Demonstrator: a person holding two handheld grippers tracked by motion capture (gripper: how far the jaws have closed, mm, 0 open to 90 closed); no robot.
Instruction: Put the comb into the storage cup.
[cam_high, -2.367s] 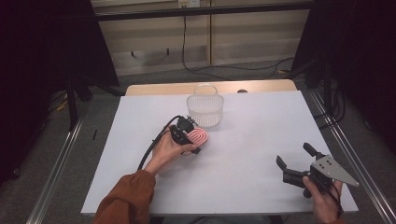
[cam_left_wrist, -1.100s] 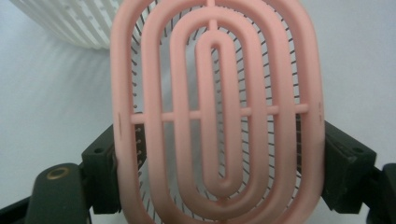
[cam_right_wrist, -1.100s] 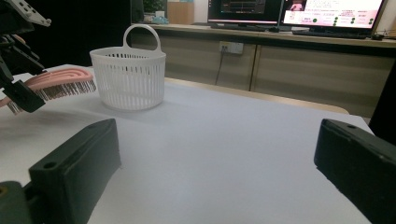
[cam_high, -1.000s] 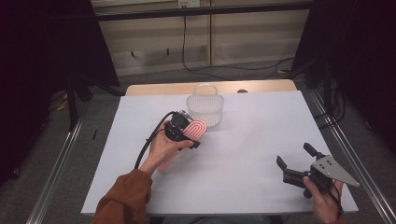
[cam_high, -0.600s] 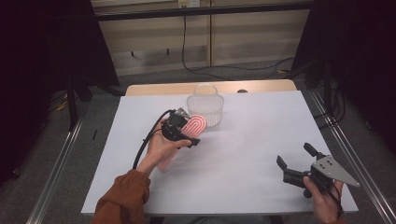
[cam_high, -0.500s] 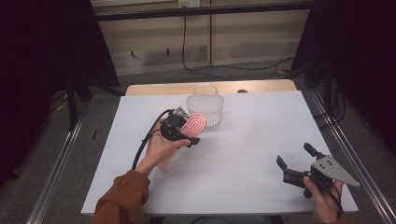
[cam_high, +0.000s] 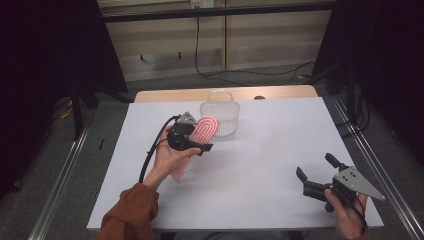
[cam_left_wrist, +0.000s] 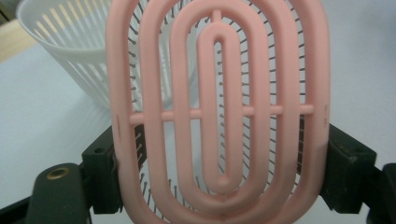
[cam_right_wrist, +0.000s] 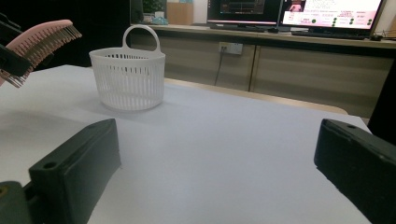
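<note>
A pink oval hairbrush with fine bristles is held in the air, my left gripper shut on it. In the left gripper view the brush's ribbed back sits between the two black jaws, with the white slatted basket just behind it. The basket stands at the table's far middle, close to the brush's head. My right gripper stands open near the front right corner, with nothing between its jaws. From the right gripper view the brush hangs at far left, beside the basket.
The table is a white sheet with a wooden strip at its far edge. Metal rails run along both sides. A cable trails from the left gripper down the person's forearm. Monitors and a cabinet stand beyond the table in the right gripper view.
My left gripper has lifted the pink hairbrush and carried it up and back toward the basket. The right gripper has stayed in place, open.
</note>
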